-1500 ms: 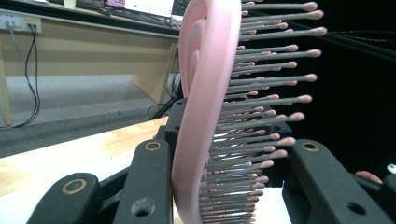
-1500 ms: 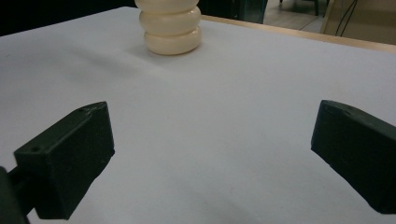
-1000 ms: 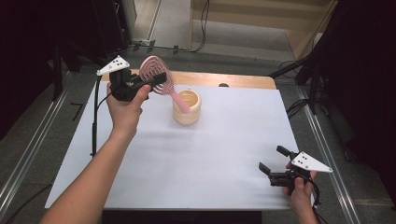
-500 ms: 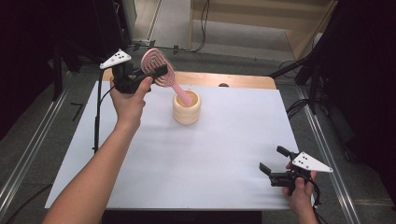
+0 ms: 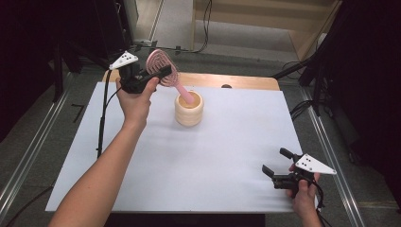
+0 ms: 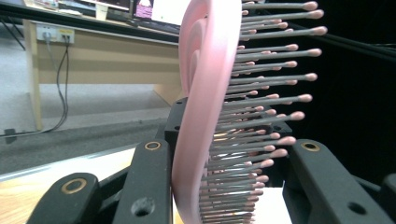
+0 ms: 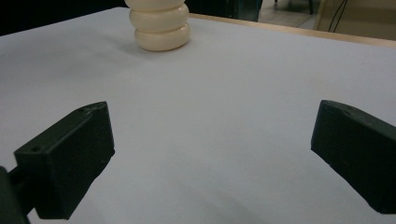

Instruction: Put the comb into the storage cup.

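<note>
Hairbrush [image 5: 163, 71], pink, sits in the upper left of the high view, clamped at its head by the left gripper [image 5: 158, 74]. The left gripper view shows the head [image 6: 201, 121] edge-on between both jaws, with grey bristles tipped pink pointing to frame right. The high view shows the long axis tilted: head up and left, handle slanting down and right into the cream ribbed cup [image 5: 189, 109] on the white table [image 5: 189, 170]. The right gripper [image 5: 276, 172], lower right, stands wide open and holds nothing; its own view shows the cup's base [image 7: 161, 28] at top.
</note>
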Motion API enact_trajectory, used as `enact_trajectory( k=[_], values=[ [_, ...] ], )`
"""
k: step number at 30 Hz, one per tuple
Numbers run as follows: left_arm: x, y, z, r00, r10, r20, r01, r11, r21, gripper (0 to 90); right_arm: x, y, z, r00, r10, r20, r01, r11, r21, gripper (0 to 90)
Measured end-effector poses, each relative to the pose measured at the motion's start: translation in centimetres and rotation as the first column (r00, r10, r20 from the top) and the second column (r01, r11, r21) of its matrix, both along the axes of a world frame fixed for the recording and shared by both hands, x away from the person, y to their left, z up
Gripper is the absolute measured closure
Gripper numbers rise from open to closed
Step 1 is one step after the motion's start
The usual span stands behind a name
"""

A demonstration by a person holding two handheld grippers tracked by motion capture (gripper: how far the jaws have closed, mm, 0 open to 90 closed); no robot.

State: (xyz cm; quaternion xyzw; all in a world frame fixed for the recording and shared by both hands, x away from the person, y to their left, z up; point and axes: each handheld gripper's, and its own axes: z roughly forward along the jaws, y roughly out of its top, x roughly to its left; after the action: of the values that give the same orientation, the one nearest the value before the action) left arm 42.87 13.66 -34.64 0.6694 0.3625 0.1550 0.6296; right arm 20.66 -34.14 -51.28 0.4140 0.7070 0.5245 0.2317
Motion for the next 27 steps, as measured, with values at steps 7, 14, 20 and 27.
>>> enact_trajectory(
  k=[7,14,20,27],
  values=[
    [0.6,-0.6,-0.9,0.9999,0.005,-0.011,-0.005,1.0,0.0,64.2,0.0,0.0,0.0,1.0,0.002,0.001,-0.002,1.0,0.007,0.0],
    [1.1,-1.2,-1.8,0.9996,0.009,-0.026,-0.008,0.9999,0.009,64.2,0.0,0.0,0.0,1.0,0.003,0.003,-0.003,1.0,0.01,0.0],
    [1.5,-1.8,-2.4,0.9993,0.003,-0.037,-0.003,0.9999,0.016,64.2,0.0,0.0,0.0,1.0,0.002,0.004,-0.002,1.0,0.013,0.0],
    [1.8,-2.3,-3.2,0.9987,0.008,-0.05,-0.007,0.9997,0.023,64.2,0.1,-0.1,-0.1,1.0,0.003,0.007,-0.003,1.0,0.013,0.0]
  ],
)
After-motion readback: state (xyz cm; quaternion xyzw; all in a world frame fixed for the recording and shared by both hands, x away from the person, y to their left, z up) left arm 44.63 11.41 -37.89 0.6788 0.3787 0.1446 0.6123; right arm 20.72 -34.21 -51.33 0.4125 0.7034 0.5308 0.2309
